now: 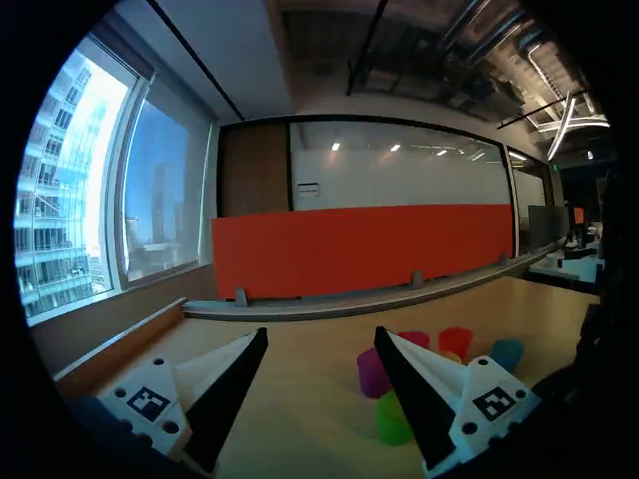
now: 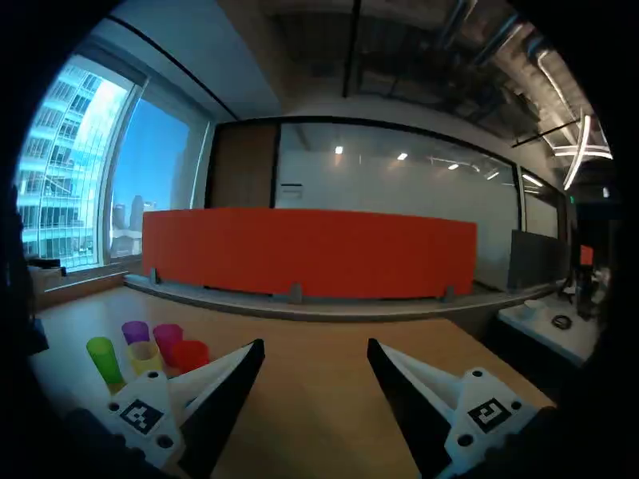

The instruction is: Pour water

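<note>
- At the far left a window (image 1: 80,199) lit the wooden tabletop (image 1: 319,399), so everything on it was easy to make out.
- The left tool (image 1: 319,351) hung low over the near tabletop with its jaws spread wide and nothing between them. It pointed at the far orange partition (image 1: 359,247) rather than at any cup, which suggested it had not yet lined up on a target.
- The task's things, a bunch of coloured cups, stood upright just right of that tool's line. The green cup (image 1: 391,419) was nearest, with the purple cup (image 1: 370,372) behind it and partly hidden by the tool's right finger. The pink cup (image 1: 415,338) and red cup (image 1: 455,342) stood farther back, and the blue cup (image 1: 506,354) was rightmost.
- In the right gripper view a yellow cup (image 2: 145,357) sat in the middle of the bunch. They were packed close, mouths up, probably so that one could be lifted and tipped into a neighbour. Whether any held water could not be told.
- The right tool (image 2: 314,359) was also wide open and empty, with bare tabletop ahead and the cups near on its left. The bunch therefore lay between the two tools, within reach of either.
- At the far right a second desk (image 2: 551,323) stood apart, with small items too unclear to name.
</note>
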